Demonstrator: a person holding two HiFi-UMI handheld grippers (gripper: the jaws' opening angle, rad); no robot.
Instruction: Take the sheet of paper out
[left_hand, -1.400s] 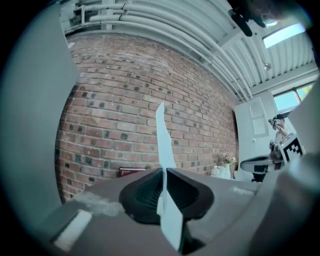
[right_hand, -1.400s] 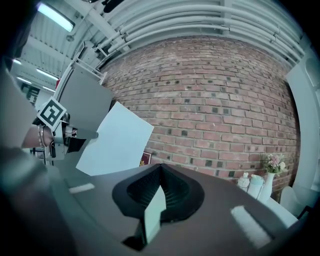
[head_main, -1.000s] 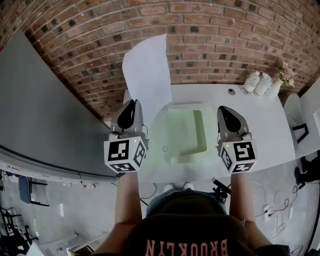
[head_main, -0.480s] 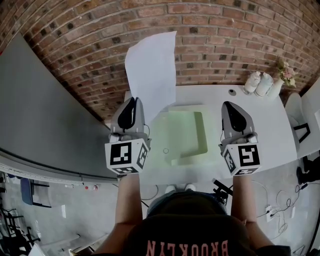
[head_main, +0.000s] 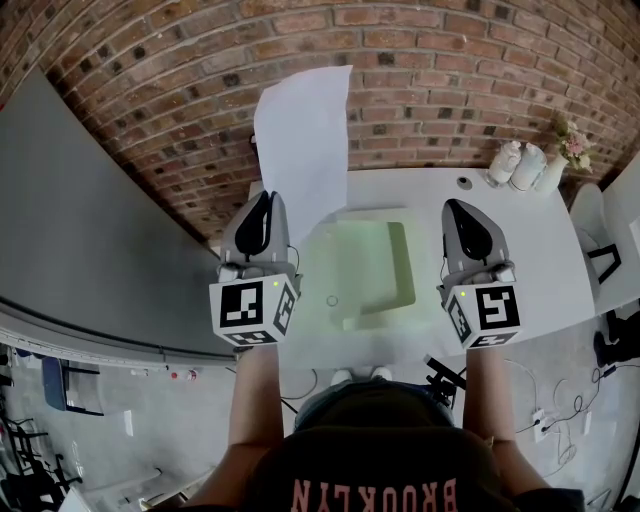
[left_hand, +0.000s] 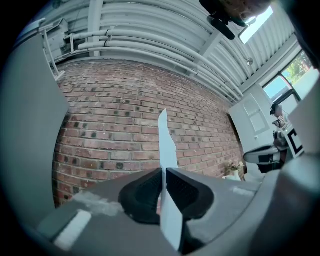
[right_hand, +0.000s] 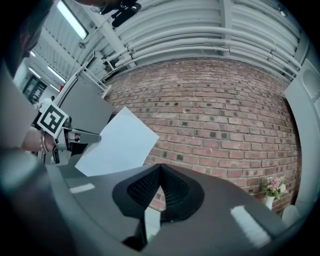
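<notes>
Two claws (head_main: 262, 202) (head_main: 459, 208), one paper sheet (head_main: 305, 140), one green folder (head_main: 372, 272), two white bottles (head_main: 505, 163) (head_main: 527, 168).

Left tool (head_main: 264, 203) tight on the sheet of paper (head_main: 305, 130), right tool (right_hand: 160, 170) closed, both level.

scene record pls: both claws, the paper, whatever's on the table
left claw: shut on the sheet of paper, gripping near its lower edge
right claw: shut, nothing between the jaws, apart from the paper
sheet of paper: white, held up in the air in front of the brick wall, clear of the table
green folder: pale, lying flat on the white table, between the two claws in the head view
far right of table: white bottles, small flowers
</notes>
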